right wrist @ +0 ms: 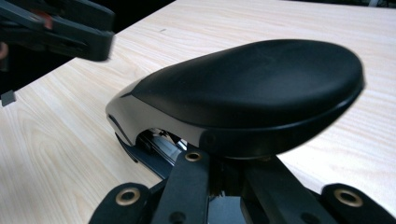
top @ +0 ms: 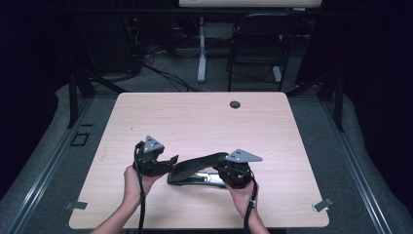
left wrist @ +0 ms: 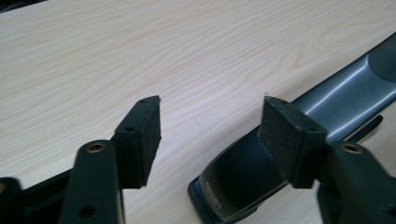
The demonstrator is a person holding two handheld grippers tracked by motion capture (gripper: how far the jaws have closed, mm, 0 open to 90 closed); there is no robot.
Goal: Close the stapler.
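The big stapler lies near the front of the worktop, between the two hands. It is black and dark grey, long, with a smooth rounded handle that lifts up at an angle over a flat metal base. It looks heavy and hard — it will not bend or squash — but the shiny top may be slippery. The safest place to grab it is probably low down at the hinge end, or around the narrow base.

The left hand-held gripper has its jaws spread wide, with nothing between them, just beside the stapler's front end. The right hand-held gripper sits at the back end, under the handle — I cannot tell if it is pinching anything.
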